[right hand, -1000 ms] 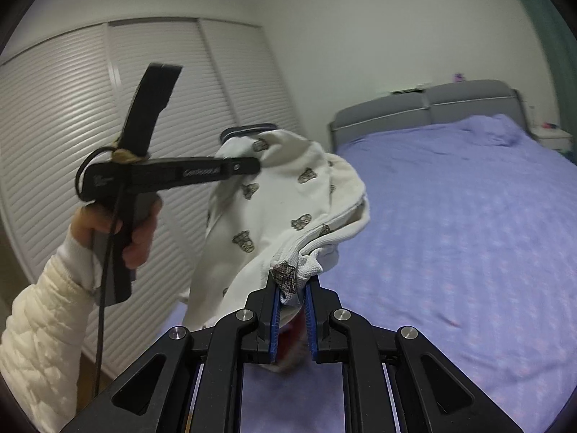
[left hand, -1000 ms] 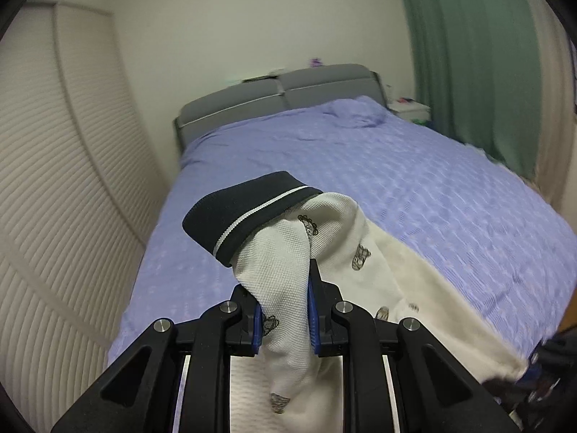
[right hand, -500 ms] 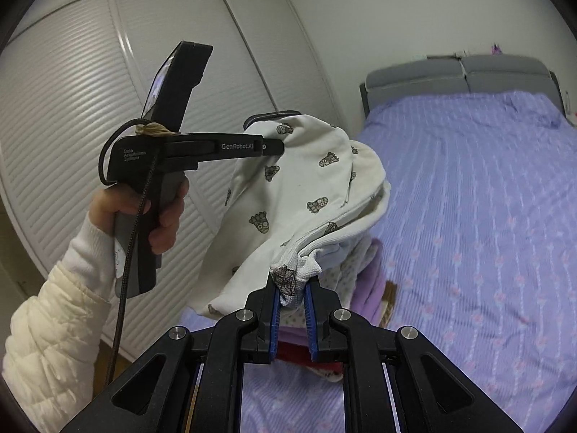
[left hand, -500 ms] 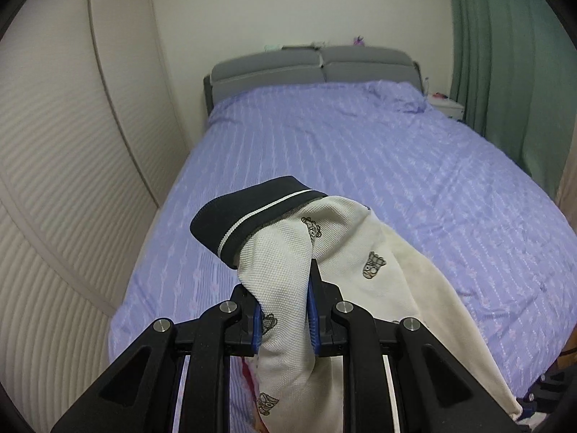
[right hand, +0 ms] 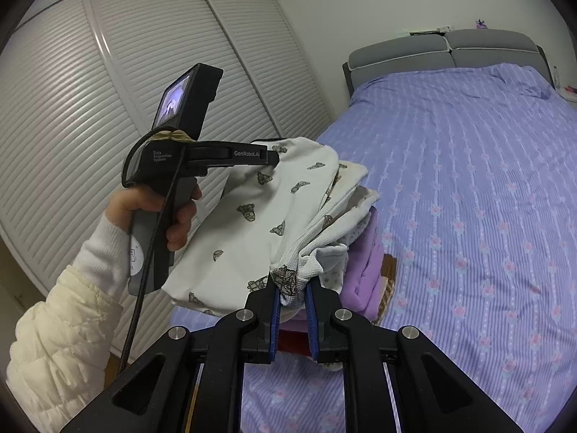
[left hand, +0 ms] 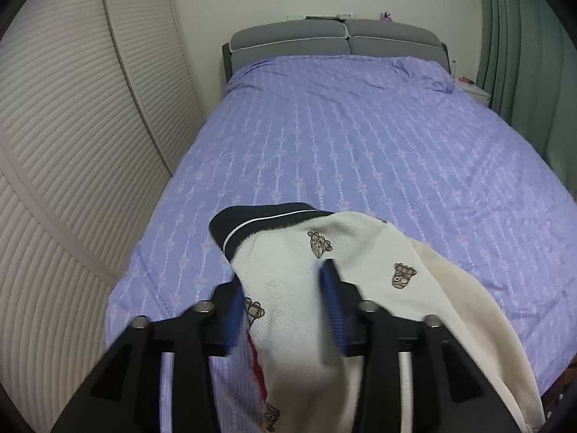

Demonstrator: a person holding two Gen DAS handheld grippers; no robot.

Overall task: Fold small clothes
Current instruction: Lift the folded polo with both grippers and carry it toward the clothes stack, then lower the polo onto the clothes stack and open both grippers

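A small white polo shirt [left hand: 346,263] with brown bear prints and a navy collar [left hand: 252,222] hangs between both grippers over the near end of the bed. My left gripper [left hand: 283,290] has its jaws spread wide, blurred, with the cloth draped loosely between them. In the right wrist view the same shirt [right hand: 259,223] stretches from the left gripper's tip [right hand: 268,157] to my right gripper [right hand: 292,288], which is shut on its hem.
A wide bed with a purple patterned cover [left hand: 360,137] fills the room, grey headboard [left hand: 339,41] at the far end. A stack of folded clothes [right hand: 364,263] lies on the bed's near left corner. White slatted wardrobe doors [right hand: 108,83] stand left, green curtain [left hand: 523,54] right.
My left gripper's jaws have opened wide from their grip on the shirt. Both grippers have lowered and moved toward the stack of clothes; the right stays shut on the hem.
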